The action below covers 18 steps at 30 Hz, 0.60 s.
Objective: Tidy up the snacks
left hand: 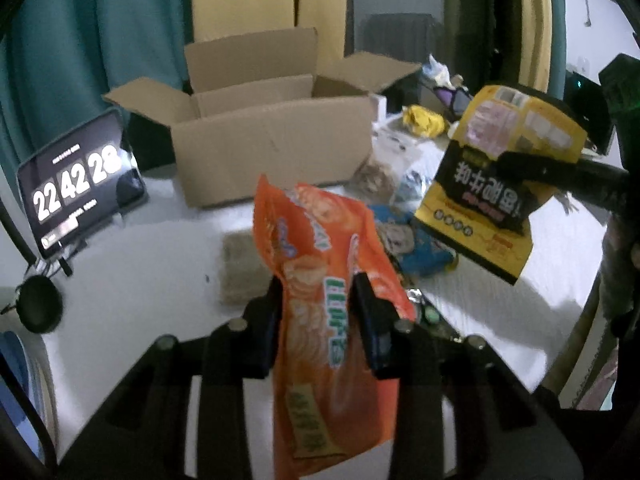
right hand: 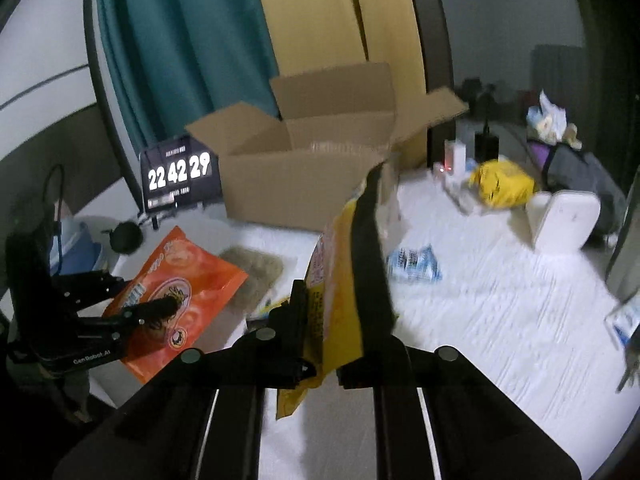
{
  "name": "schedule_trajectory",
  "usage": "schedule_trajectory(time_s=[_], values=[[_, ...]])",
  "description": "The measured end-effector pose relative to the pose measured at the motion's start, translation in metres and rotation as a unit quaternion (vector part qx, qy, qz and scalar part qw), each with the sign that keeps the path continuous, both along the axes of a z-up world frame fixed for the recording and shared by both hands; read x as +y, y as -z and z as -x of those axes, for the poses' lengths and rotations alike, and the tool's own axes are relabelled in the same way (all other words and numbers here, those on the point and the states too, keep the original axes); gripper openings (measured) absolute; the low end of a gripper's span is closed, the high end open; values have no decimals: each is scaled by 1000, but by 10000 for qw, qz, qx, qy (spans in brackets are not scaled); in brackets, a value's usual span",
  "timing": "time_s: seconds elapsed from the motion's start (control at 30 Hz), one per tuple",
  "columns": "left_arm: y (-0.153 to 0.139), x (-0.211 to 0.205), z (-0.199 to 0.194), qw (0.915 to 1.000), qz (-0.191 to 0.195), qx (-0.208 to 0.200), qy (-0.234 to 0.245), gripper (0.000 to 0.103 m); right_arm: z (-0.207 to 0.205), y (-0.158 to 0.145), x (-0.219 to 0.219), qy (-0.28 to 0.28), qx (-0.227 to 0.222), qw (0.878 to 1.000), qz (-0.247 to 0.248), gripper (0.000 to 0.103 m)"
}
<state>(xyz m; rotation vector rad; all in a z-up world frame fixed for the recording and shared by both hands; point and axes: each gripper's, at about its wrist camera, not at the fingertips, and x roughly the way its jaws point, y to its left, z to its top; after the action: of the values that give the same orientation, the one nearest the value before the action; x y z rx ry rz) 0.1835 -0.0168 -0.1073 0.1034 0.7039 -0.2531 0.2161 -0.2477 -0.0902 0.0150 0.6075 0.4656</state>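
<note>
My left gripper (left hand: pixel 318 284) is shut on an orange snack bag (left hand: pixel 320 240), pinching it near the middle and holding it up off the white table. The right wrist view shows that gripper (right hand: pixel 150 292) at the lower left with the same orange bag (right hand: pixel 192 272). A yellow and black snack bag (right hand: pixel 340 280) stands edge-on in my right gripper (right hand: pixel 332 300), which is shut on it. From the left wrist view this bag (left hand: pixel 500 184) hangs at the right with the right gripper (left hand: pixel 516 164) clamped across it. An open cardboard box (left hand: pixel 272 148) (right hand: pixel 304 184) stands behind both, flaps up.
A tablet showing a clock (left hand: pixel 76 188) leans left of the box. On the table lie a brown packet (left hand: pixel 240 268), a blue packet (left hand: pixel 416 244) and, further back, a yellow bag (right hand: pixel 504 184). A white device (right hand: pixel 564 220) stands at the right. Teal and yellow curtains hang behind.
</note>
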Motion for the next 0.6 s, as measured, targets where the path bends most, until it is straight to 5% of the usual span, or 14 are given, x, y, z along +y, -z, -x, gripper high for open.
schedule_trajectory(time_s=[0.6], values=[[-47, 41, -54, 9975, 156, -567, -388, 34, -53, -46, 7, 52, -363, 9993, 49, 13]])
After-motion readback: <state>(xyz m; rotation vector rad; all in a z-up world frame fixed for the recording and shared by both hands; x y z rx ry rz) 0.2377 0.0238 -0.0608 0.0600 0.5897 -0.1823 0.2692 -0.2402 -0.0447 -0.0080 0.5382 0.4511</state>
